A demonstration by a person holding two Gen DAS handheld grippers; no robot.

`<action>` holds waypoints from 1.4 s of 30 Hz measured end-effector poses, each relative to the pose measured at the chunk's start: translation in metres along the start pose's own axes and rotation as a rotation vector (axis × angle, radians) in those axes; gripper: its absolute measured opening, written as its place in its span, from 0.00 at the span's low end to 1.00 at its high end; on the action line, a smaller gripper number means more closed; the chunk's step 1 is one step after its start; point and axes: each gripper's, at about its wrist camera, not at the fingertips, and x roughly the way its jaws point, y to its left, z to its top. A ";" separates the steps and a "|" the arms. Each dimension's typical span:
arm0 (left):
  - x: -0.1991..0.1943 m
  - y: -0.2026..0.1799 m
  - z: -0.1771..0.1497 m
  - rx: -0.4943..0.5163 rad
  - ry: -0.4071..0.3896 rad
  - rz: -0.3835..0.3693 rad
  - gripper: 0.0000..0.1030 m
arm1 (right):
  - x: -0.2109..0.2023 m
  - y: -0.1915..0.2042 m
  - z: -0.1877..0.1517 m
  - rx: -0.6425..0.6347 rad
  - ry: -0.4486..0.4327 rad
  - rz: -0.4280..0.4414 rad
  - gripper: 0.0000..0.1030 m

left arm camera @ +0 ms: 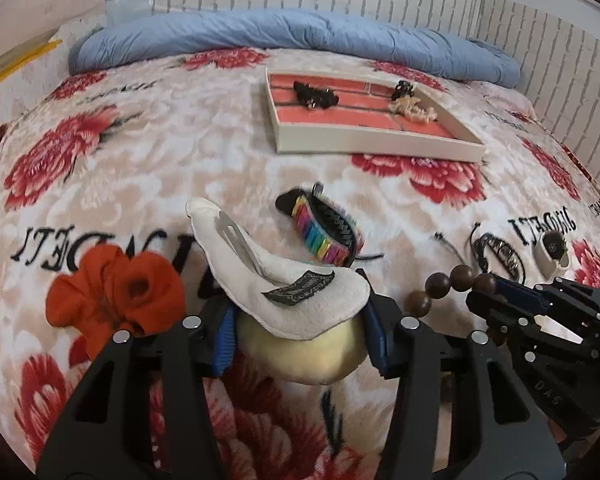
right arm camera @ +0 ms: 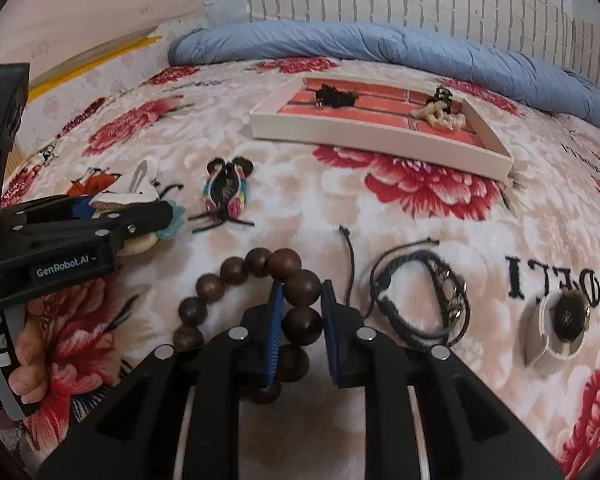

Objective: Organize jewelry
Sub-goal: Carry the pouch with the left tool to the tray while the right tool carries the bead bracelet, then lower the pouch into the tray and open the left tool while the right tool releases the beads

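Left tongs (left arm camera: 300, 334) pinching a white fabric hair clip (left arm camera: 284, 280) with its pale pad, just above the floral bed blanket (left arm camera: 180, 152). Right tongs (right arm camera: 301, 322) pressed on a brown bead bracelet (right arm camera: 256, 304) low on the blanket. Beyond, a white tray (right arm camera: 380, 136) with red lining, bearing two small pieces.
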 end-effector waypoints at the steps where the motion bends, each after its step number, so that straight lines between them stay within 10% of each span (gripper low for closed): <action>1: -0.002 -0.001 0.003 0.003 -0.009 0.001 0.49 | -0.002 0.000 0.003 -0.007 -0.010 0.001 0.19; 20: 0.001 0.014 0.119 -0.038 -0.128 0.039 0.49 | 0.017 -0.037 0.108 -0.072 -0.088 -0.040 0.19; 42: 0.127 -0.022 0.217 -0.015 -0.048 0.010 0.49 | 0.084 -0.150 0.228 0.045 -0.085 -0.151 0.19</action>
